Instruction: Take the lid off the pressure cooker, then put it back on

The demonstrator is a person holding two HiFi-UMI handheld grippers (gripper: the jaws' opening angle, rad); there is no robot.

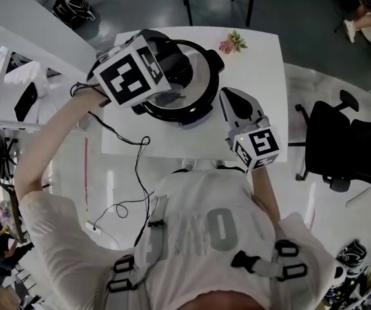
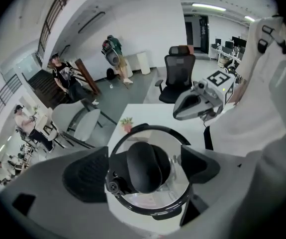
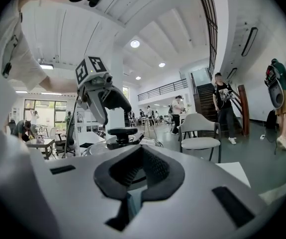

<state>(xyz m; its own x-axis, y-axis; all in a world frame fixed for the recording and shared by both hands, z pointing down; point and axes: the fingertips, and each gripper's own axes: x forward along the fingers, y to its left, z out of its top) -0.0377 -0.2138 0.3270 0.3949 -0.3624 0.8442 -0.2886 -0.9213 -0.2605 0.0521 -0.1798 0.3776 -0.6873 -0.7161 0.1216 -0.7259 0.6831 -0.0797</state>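
Toward the far left corner of the table (image 1: 262, 63) stands the pressure cooker (image 1: 204, 92), its glass lid (image 2: 175, 195) sitting on the pot. The lid's black knob (image 2: 143, 166) lies between the fingers (image 2: 85, 173) of the left gripper (image 2: 145, 168). The fingers are spread wide, one on each side of the knob, with a gap showing on both sides, so they grip nothing. This gripper hangs over the cooker from above, and in the head view its marker cube covers the cooker's left side.

Just to the right of the cooker is the right gripper (image 1: 231, 102), low over the table and pointing toward the far edge. Its fingers (image 3: 155, 168) are closed together and empty.

A small potted plant (image 1: 232, 42) sits near the far edge, to the right of the cooker. A black cable (image 1: 124, 141) trails over the left edge and down to the floor. A black office chair (image 1: 337, 141) stands on the floor past the right edge.
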